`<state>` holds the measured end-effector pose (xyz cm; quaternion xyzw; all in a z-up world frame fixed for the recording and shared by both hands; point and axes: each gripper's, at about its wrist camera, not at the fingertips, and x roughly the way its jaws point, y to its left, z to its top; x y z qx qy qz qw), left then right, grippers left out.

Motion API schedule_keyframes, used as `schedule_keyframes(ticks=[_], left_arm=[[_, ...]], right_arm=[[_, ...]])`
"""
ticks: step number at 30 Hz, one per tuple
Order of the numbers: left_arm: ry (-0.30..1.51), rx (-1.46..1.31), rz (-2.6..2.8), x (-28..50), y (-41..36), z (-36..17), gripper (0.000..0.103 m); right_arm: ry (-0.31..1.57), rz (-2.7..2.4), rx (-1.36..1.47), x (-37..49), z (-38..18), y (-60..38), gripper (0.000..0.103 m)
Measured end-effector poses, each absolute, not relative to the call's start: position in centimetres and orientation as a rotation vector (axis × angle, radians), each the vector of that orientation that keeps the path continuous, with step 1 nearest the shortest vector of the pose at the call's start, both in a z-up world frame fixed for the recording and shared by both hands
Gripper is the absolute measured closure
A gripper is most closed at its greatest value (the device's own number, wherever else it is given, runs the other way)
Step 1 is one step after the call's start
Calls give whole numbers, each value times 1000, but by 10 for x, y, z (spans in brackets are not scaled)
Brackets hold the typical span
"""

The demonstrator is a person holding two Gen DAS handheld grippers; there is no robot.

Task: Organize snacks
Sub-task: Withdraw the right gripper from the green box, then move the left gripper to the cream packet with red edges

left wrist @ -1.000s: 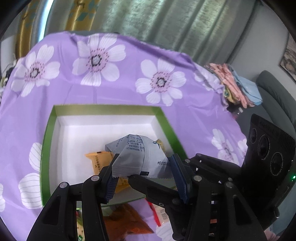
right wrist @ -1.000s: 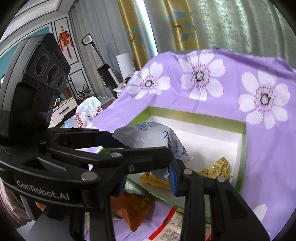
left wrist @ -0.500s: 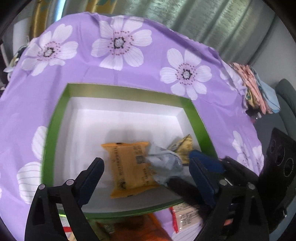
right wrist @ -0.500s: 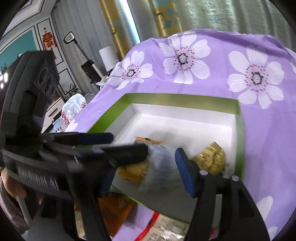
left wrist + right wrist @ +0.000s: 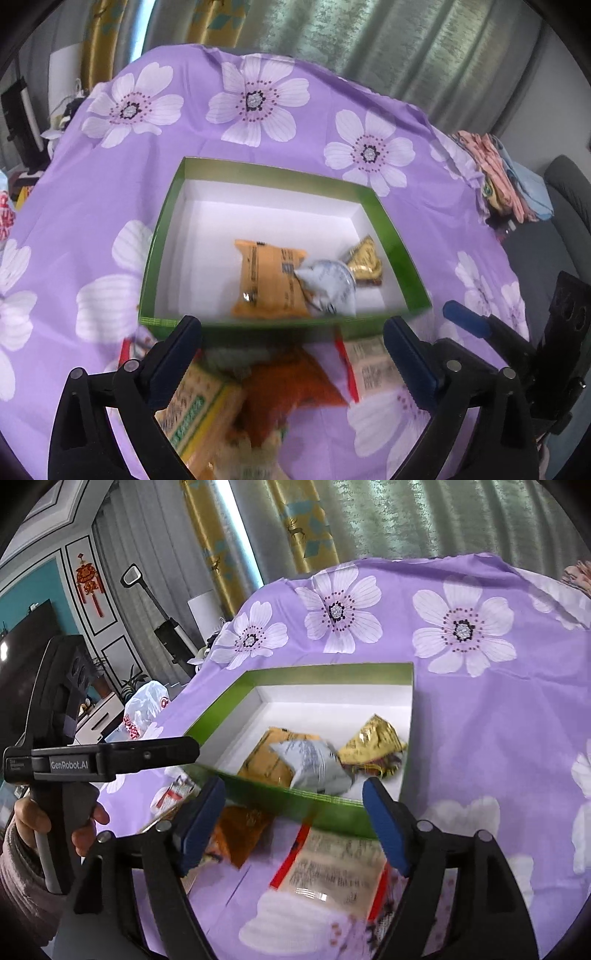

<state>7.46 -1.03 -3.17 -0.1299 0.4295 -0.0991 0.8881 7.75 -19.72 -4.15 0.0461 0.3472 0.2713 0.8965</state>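
A green box with a white inside (image 5: 168,229) (image 5: 325,672) sits on the purple flowered cloth. In it lie an orange packet (image 5: 267,284) (image 5: 266,762), a grey-white packet (image 5: 328,288) (image 5: 314,766) and a gold packet (image 5: 364,260) (image 5: 373,740). My left gripper (image 5: 291,350) is open and empty, just in front of the box's near wall. My right gripper (image 5: 293,821) is open and empty, also in front of the box. Loose snacks lie under them: an orange-red bag (image 5: 288,387) (image 5: 240,830), a green-yellow box (image 5: 192,410) and a red-edged white packet (image 5: 369,365) (image 5: 332,871).
The left gripper's body (image 5: 74,760) and the hand holding it show at the left of the right wrist view. The right gripper (image 5: 517,350) shows at the right of the left wrist view. Folded cloths (image 5: 498,173) lie at the table's far right edge.
Both grippers opened and let go of the grey-white packet, which now lies in the box. Both grippers have pulled back toward the near side of the box.
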Motion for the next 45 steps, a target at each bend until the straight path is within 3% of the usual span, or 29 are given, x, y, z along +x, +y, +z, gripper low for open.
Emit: schedule_keyframes(ticks=[2,6,24,45], left_arm=[[884,-254,-202,64,-14,-30,3],[850,-209,-143,44,-21,-26,3],[759,-107,-108,-38,-46,-2,2],[692,-53,-122,-70,-67,2,2]], right_arm=[[721,559,100,68,-40,-199,23],[724,531,108,45,-38,-203,11],[680,533,63,-31,-16,-209,11],[639,551,-40,-72,-13,-200,11]])
